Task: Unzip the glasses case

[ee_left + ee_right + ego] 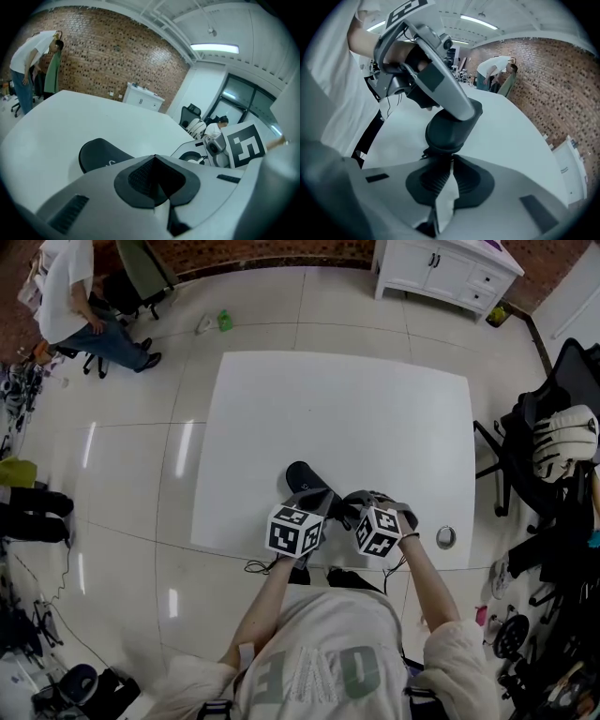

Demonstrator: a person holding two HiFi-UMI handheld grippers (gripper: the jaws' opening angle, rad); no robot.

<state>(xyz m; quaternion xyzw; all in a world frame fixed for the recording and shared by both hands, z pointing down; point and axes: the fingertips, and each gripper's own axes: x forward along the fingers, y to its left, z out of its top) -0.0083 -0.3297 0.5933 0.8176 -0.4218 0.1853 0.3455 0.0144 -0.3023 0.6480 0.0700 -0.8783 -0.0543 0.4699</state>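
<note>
At the near edge of the white worktop (375,418), the head view shows both pairs of tongs side by side, their marker cubes toward the person. The left tongs (324,500) reach onto the black glasses case (302,474), which lies on the worktop under and just beyond their tips. The right tongs (347,512) point in at the near end of the case from the right, close beside the left pair.

From the left gripper view, the left tongs (154,158) are closed, with the pads meeting at the tips. The glasses case (99,157) shows as a dark rounded shape just past the tips and to their left, flat on the worktop (70,117). To the right of the tips stands the marker cube (243,146) of the other pair.

From the right gripper view, the right tongs (451,160) stand narrow, with a thin slit between the pads through which pale worktop (511,140) shows. The rounded end of the glasses case (447,133) sits directly ahead, right at the tips. Whether a zip pull is caught there cannot be told. The left tongs (469,110) come down from above and bear on the top of the case.
</note>
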